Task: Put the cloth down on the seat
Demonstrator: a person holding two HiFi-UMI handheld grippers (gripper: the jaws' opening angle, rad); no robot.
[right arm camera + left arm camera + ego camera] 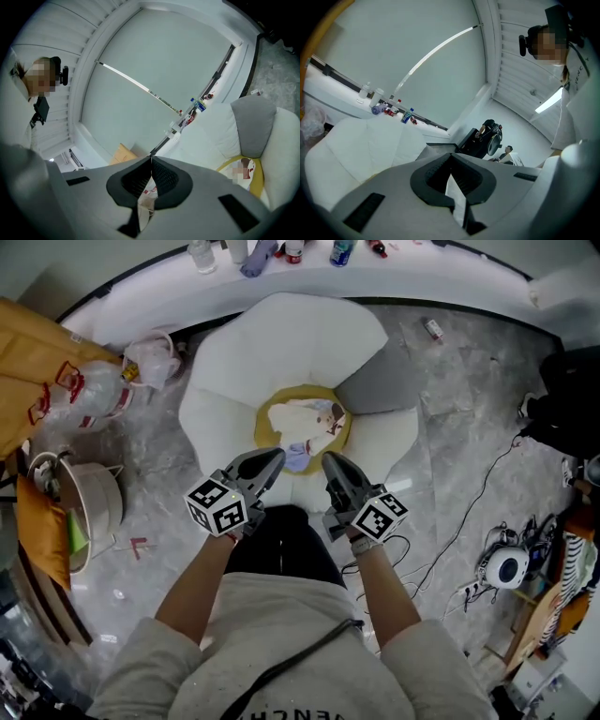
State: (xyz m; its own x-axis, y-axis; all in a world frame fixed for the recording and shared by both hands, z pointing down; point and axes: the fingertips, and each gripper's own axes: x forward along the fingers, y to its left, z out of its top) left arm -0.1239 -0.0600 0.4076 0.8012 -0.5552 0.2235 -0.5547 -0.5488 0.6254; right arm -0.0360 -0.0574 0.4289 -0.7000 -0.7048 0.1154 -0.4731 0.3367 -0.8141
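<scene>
Stood over a grey marbled floor (469, 399), facing a white petal-shaped seat (281, 343) with a yellow hollow (265, 418) at its middle. Held the left hand-held gripper (275, 457) and the right hand-held gripper (330, 459) side by side at the seat's near edge, both aimed toward the hollow. Had each pair of jaws closed tight on a fold of the cloth (309, 426), with white fabric pinched between the black pads in both gripper views. Had the rest of the cloth, white with a printed picture, over the seat's hollow; could not tell whether it touched the seat there or hung just above. Saw a grey cushion (375, 385) on the seat's right side and a curved white desk (450, 282) carrying bottles (341, 251) behind the seat. Saw plastic bags (89, 395) on the floor to the seat's left and a white round device (506, 568) well apart to its right.
</scene>
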